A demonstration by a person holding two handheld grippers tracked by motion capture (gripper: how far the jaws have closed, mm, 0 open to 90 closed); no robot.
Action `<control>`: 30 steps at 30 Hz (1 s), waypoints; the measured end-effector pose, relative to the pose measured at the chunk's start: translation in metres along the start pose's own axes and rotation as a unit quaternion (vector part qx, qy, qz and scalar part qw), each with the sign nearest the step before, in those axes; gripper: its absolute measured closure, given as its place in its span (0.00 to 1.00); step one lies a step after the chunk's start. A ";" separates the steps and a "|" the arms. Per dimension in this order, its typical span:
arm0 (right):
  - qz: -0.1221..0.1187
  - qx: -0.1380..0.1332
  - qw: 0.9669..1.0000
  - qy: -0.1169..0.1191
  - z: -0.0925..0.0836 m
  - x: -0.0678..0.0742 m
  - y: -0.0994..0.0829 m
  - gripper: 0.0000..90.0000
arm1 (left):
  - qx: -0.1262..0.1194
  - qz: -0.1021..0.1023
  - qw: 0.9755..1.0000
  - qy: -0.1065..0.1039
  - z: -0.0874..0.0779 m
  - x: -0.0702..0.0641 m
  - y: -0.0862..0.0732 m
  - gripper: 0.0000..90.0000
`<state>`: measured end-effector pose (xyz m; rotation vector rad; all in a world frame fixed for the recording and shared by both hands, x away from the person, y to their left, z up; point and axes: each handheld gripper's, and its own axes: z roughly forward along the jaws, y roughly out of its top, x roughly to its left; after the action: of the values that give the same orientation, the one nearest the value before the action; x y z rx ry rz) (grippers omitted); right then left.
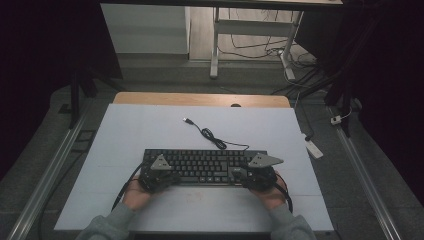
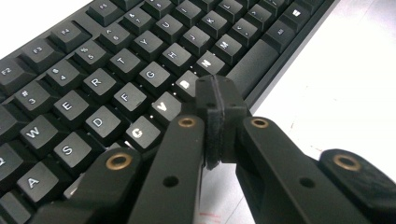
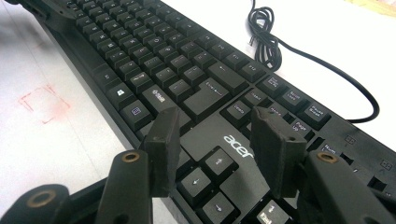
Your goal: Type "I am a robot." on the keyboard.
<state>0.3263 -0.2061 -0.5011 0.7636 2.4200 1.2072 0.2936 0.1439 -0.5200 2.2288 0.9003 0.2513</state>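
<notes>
One keyboard (image 1: 205, 166), two grippers over it

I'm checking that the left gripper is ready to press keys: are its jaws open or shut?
Shut. In the left gripper view, the left gripper has its pads pressed together, nothing between, above the keyboard.

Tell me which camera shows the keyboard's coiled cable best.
The high view: the whole cable runs from the keyboard to its plug on the white table. The right gripper view catches the coil and a stretch beyond it. The left gripper view shows keys instead.
</notes>
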 end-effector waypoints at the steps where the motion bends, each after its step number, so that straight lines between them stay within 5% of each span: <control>1: 0.000 -0.001 1.000 0.000 0.000 0.000 0.000 0.59 | 0.001 0.000 1.000 0.000 0.001 0.000 0.000 0.98; 16: -0.001 0.001 1.000 -0.002 0.000 0.000 0.000 0.59 | 0.002 0.003 1.000 0.003 0.005 -0.003 0.000 0.98; 21: 0.000 0.000 1.000 -0.002 0.000 0.000 0.000 0.59 | -0.022 0.000 1.000 0.004 -0.002 -0.002 0.001 0.98; 30: 0.000 -0.002 1.000 0.001 0.000 -0.001 0.000 0.59 | -0.064 -0.042 0.997 0.002 -0.024 0.013 -0.003 0.66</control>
<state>0.3269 -0.2070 -0.5010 0.7613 2.4192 1.2131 0.2917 0.1669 -0.5053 2.0685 0.9509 0.2664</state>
